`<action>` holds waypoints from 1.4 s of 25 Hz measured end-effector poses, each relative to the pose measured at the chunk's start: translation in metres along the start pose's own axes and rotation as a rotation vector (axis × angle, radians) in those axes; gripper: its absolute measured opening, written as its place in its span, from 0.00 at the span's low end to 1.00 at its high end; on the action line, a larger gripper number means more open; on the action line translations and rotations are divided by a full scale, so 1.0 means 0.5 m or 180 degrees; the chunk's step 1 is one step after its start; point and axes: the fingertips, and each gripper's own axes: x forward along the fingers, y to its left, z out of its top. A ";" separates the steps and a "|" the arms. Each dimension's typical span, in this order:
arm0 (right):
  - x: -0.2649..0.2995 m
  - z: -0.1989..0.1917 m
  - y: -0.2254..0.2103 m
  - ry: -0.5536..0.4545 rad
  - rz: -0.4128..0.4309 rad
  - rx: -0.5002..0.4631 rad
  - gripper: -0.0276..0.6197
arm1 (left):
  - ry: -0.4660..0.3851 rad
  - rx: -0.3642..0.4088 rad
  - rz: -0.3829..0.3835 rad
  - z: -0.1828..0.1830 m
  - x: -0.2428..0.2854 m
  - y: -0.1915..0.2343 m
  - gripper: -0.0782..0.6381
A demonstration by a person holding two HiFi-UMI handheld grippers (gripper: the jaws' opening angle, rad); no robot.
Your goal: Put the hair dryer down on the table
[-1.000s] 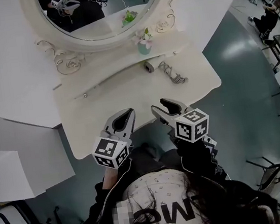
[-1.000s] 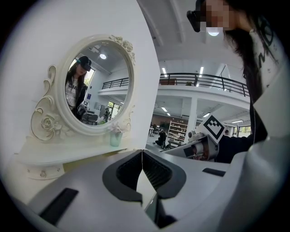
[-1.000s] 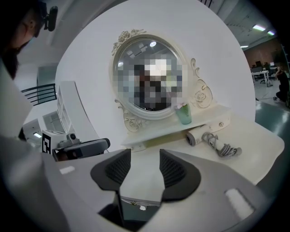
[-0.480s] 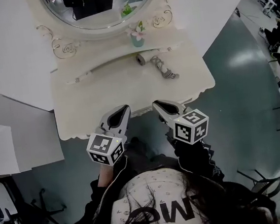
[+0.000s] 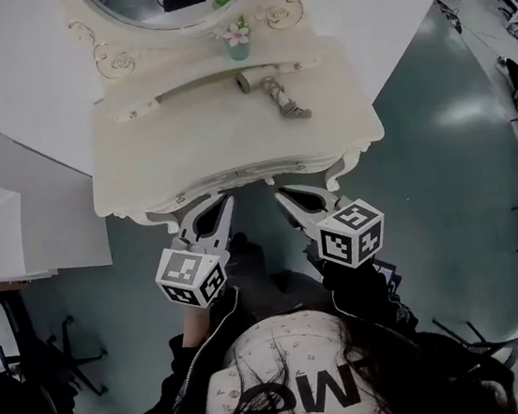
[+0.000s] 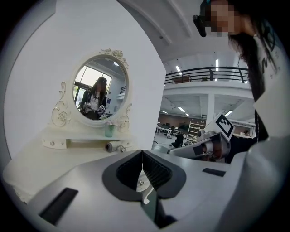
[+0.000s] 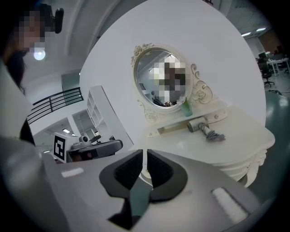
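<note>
Hair dryer (image 5: pixel 255 81): we see it lying at the back of the table (image 5: pixel 186 159), below the mirror (image 5: pixel 128 1), touched by neither gripper | left gripper (image 5: pixel 226 199): jaws together, empty, at the table's front edge | right gripper (image 5: pixel 280 196): jaws have just been closing, now all but together, nothing between them

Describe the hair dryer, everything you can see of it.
The hair dryer is small and grey, with a short round barrel lying on its side. What looks like its bundled cord trails from it toward the table's front. It rests at the back of the cream dressing table, just in front of the vase under the mirror. Only the tabletop touches it.
</note>
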 end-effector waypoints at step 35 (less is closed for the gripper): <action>-0.017 -0.203 0.326 0.0302 0.0680 -0.0134 0.06 | 0.0007 -0.0021 0.0315 -0.103 -0.337 -0.083 0.10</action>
